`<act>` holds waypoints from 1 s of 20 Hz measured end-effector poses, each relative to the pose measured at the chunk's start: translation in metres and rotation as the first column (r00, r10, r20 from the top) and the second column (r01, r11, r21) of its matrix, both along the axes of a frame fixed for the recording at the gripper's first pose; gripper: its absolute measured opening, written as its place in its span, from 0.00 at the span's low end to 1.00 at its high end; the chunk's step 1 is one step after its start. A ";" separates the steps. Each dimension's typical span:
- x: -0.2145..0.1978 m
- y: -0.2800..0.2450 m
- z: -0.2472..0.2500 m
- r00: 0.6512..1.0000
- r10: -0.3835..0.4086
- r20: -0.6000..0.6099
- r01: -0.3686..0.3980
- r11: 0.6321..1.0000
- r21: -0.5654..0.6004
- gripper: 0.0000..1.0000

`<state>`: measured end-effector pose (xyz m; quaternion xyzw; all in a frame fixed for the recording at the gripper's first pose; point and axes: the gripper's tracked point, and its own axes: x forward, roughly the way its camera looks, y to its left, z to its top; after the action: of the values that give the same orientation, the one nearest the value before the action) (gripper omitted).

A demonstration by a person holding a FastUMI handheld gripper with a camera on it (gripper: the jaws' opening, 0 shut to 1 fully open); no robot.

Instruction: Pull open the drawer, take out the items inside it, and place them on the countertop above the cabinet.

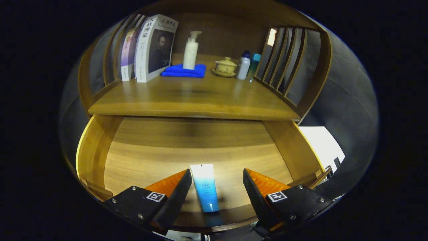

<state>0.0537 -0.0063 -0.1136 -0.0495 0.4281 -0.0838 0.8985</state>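
The wooden drawer point(97, 147) stands pulled out below the countertop point(200, 97). A white-and-blue tube point(205, 187) lies on the drawer floor near its front wall, cap end toward me. My gripper point(217, 175) hovers open over the drawer's front, its fingers set on either side of the tube. The left finger is close to the tube and the right one stands farther off; neither touches it.
On the countertop stand several books point(150, 47) at the left, a white pump bottle point(191, 50) on a folded blue cloth point(184, 71), a lidded yellow cup on a saucer point(226, 67), and two small bottles point(248, 65). Slatted wooden sides point(284, 63) flank the shelf.
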 end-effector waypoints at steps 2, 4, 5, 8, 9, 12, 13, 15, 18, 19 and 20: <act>0.002 0.003 -0.009 0.999 -0.011 -0.043 0.012 1.000 0.023 0.95; 0.004 0.002 -0.017 0.995 -0.021 -0.097 0.023 0.999 0.024 0.95; 0.005 0.002 -0.021 0.992 -0.024 -0.125 0.028 0.999 0.028 0.95; 0.007 0.000 -0.030 0.981 -0.036 -0.188 0.045 0.998 0.045 0.95; 0.007 -0.002 -0.033 0.976 -0.044 -0.213 0.055 0.997 0.045 0.95; 0.004 -0.004 -0.045 0.959 -0.068 -0.276 0.089 0.994 0.064 0.95; 0.001 -0.006 -0.047 0.949 -0.082 -0.303 0.106 0.992 0.062 0.95; -0.005 -0.006 -0.055 0.928 -0.091 -0.361 0.120 0.991 0.058 0.95; -0.011 -0.002 -0.064 0.907 -0.094 -0.410 0.140 0.986 0.085 0.94; -0.017 0.000 -0.068 0.895 -0.087 -0.437 0.137 0.987 0.085 0.93; -0.022 0.004 -0.073 0.884 -0.078 -0.460 0.132 0.987 0.088 0.93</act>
<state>0.0315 -0.0022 -0.1863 0.0080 0.6328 -0.0934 0.7686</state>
